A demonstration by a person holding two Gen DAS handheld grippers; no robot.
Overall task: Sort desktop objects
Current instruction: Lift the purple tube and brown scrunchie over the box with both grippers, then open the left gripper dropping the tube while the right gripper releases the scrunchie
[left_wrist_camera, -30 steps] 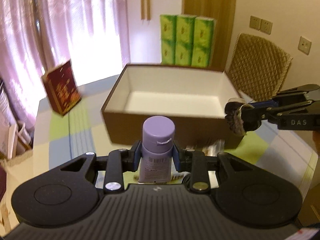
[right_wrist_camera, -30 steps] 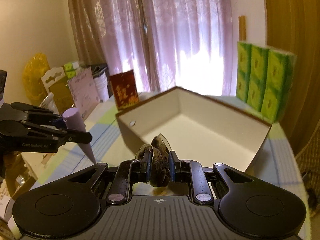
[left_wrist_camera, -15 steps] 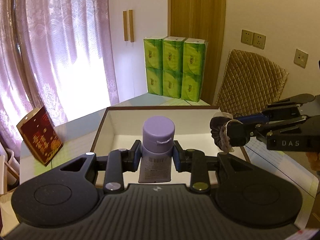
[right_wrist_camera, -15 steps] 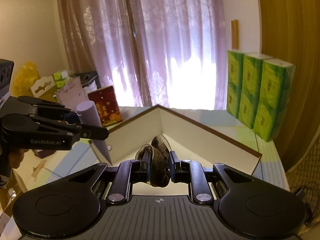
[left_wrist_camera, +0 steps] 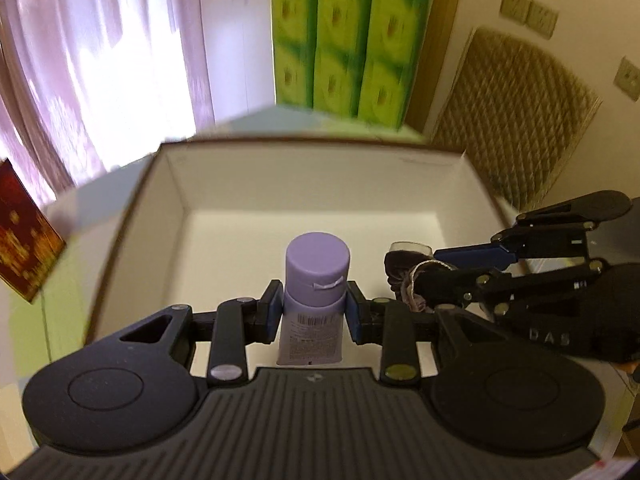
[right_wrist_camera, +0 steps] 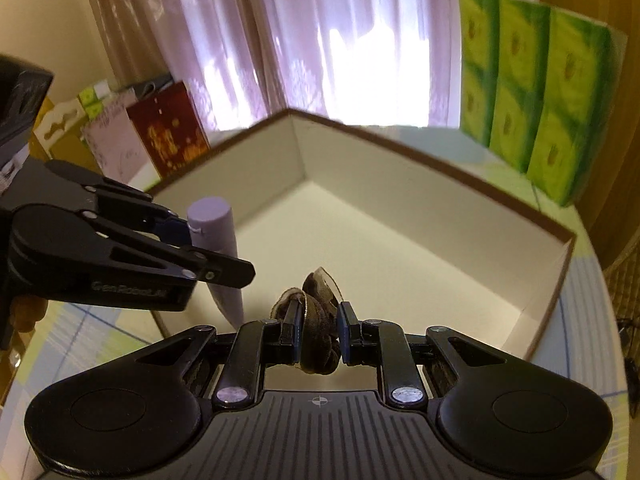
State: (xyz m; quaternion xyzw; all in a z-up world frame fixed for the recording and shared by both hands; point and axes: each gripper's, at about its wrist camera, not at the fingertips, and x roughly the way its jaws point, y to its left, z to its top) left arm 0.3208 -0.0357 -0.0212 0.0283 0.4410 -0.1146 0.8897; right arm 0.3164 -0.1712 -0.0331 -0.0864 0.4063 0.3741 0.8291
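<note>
Left hand-held gripper (left_wrist_camera: 314, 312) clamps the lilac tube (left_wrist_camera: 316, 280); right hand-held gripper (right_wrist_camera: 319, 332) pinches the dark scrunchie (right_wrist_camera: 318, 320), both above the open box (right_wrist_camera: 460, 184).

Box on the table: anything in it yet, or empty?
Empty, as far as shown. The box shows only bare white floor and walls; the purple tube and dark scrunchie are both held above it, though they hide part of the floor.

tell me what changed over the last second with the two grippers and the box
Both grippers advanced toward and over the open box: a second ago it lay ahead of them, now its floor lies under both loads. The left gripper kept its hold on the purple tube, the right gripper on the dark scrunchie; nothing was taken up or let go. The box, the red bag and the green packs stayed put.
</note>
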